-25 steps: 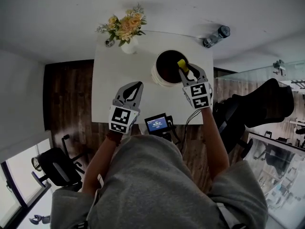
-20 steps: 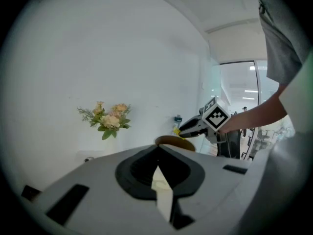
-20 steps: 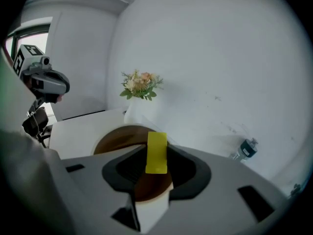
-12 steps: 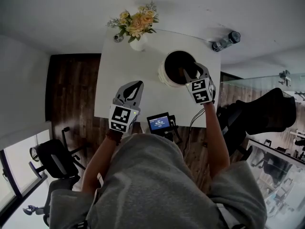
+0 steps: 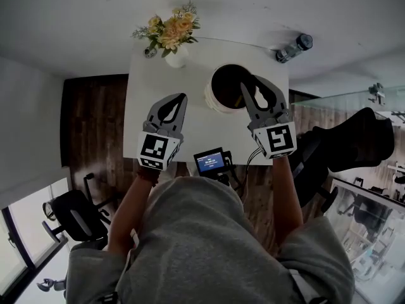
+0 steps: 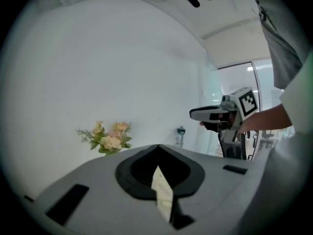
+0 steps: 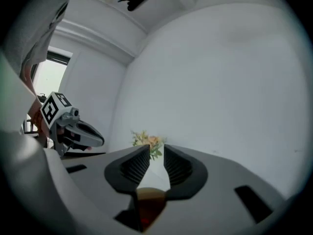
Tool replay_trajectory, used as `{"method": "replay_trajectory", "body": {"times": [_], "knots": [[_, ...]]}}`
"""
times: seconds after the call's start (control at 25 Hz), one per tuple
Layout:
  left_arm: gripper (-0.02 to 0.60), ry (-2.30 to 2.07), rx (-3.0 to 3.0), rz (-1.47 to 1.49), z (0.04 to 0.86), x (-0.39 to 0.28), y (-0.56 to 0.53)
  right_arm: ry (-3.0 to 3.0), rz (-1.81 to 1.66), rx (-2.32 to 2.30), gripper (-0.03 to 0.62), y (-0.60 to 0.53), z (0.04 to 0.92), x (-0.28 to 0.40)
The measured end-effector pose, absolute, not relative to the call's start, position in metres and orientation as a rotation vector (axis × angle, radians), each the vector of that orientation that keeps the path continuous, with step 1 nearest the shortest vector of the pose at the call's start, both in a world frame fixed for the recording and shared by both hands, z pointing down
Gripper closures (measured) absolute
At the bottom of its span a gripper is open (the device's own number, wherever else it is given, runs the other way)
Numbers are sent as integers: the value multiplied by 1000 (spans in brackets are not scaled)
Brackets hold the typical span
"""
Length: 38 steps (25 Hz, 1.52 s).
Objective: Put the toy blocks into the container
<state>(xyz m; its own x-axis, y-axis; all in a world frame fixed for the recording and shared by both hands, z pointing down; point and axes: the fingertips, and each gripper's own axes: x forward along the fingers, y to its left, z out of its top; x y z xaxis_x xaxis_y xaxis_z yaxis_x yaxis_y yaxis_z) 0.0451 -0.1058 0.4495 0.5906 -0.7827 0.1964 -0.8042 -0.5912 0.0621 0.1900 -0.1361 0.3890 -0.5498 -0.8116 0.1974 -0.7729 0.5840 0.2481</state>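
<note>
Container (image 5: 212, 100): white pail on the right half of the tabletop (image 5: 155, 75), its inside dark, contents not visible
Left claw (image 6: 158, 147): closed tip to tip, empty, over the tabletop's near left part
Right claw (image 7: 156, 152): closing, a narrow gap showing, nothing between its jaws, tips over the pail's near rim
Flowers (image 5: 168, 33): in a white vase at the far edge

There is one white table (image 5: 149, 75), one round white container with a dark inside (image 5: 211, 101) and one white vase of yellow flowers (image 5: 169, 35). Also one clear plastic bottle (image 5: 293, 47) and one blue-screened device (image 5: 209, 163).
</note>
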Motion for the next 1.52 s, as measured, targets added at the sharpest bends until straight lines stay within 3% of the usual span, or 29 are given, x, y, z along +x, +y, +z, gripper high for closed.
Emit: {"method": "replay_trajectory", "body": {"times": [0.2,0.52,1.52], "knots": [[575,-1436,2700,93,404,49,-121,-2660,-290,1418,534,-113,338,179],[575,-1619,2766,-45,356,54,-113,-2639,-282,1581,560,-100,339,176],[575,-1628,2780,-15,371,73,-100,-2615,-224,1555,585,-88,356,176]]}}
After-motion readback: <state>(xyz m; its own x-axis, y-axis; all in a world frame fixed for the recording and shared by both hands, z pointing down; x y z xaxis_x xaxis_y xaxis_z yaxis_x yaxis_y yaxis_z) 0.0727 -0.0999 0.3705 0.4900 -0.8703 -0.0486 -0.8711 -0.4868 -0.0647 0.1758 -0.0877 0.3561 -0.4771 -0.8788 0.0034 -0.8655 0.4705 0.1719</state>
